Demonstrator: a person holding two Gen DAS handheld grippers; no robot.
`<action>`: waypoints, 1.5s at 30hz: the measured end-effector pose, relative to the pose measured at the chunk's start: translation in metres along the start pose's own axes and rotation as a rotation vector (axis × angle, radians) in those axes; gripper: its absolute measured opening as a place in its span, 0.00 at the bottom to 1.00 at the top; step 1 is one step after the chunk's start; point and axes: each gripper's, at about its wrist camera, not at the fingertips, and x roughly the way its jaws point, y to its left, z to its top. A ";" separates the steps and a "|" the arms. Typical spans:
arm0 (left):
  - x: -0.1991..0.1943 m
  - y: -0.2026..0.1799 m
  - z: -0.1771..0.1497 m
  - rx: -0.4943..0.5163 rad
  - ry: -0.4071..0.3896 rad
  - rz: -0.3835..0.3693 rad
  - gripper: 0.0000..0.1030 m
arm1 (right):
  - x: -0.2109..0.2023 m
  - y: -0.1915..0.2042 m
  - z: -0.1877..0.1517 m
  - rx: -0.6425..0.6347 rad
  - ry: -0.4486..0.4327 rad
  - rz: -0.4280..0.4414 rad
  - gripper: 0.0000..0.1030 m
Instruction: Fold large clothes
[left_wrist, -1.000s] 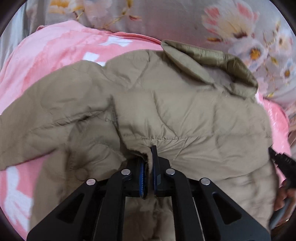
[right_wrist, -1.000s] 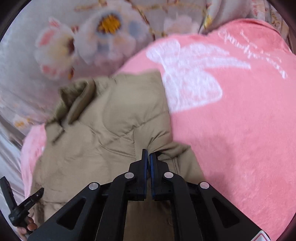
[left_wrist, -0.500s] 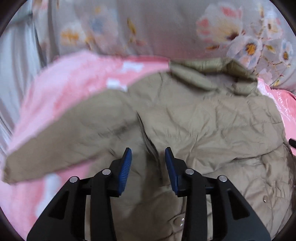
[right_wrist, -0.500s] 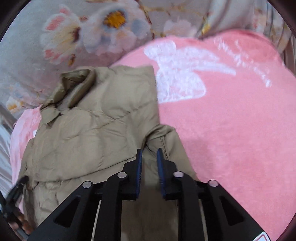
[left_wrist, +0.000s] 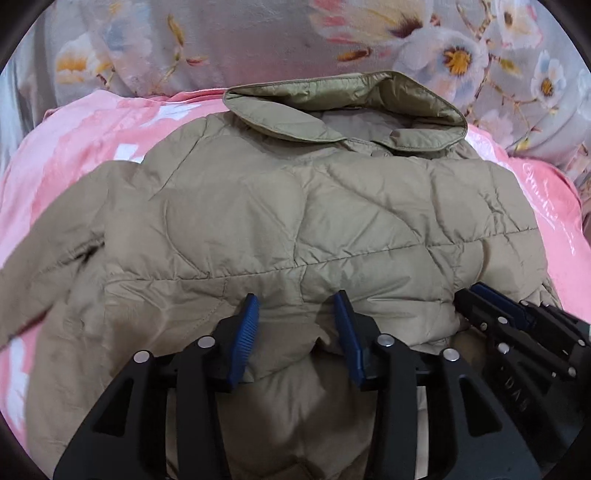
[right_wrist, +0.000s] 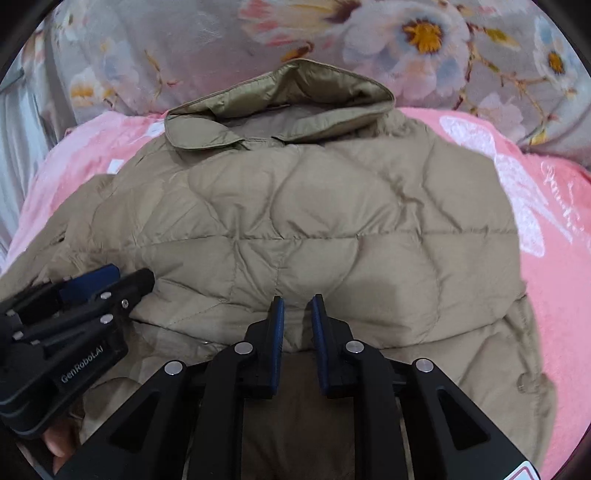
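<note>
The quilted tan jacket (left_wrist: 303, 221) is spread on the pink blanket (right_wrist: 554, 295); the left hand-held gripper (left_wrist: 295, 325) and right hand-held gripper (right_wrist: 297, 321) are held agape above it, gripping nothing.

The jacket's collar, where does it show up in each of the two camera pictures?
Left wrist view: the collar sits top centre, just right of the middle, against the floral bedding.
Right wrist view: the collar sits top centre, slightly left of the middle.
Shared landmark: the pink blanket under the khaki quilted jacket.
</note>
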 end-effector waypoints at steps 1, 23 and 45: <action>0.002 -0.001 -0.002 -0.003 -0.009 0.000 0.41 | 0.001 -0.001 -0.002 0.007 -0.003 0.003 0.14; 0.007 -0.009 -0.005 0.033 -0.020 0.059 0.42 | 0.009 -0.002 -0.005 0.017 -0.005 0.004 0.13; -0.159 0.411 -0.101 -0.820 -0.036 0.322 0.81 | -0.098 0.031 -0.071 -0.017 -0.102 -0.002 0.50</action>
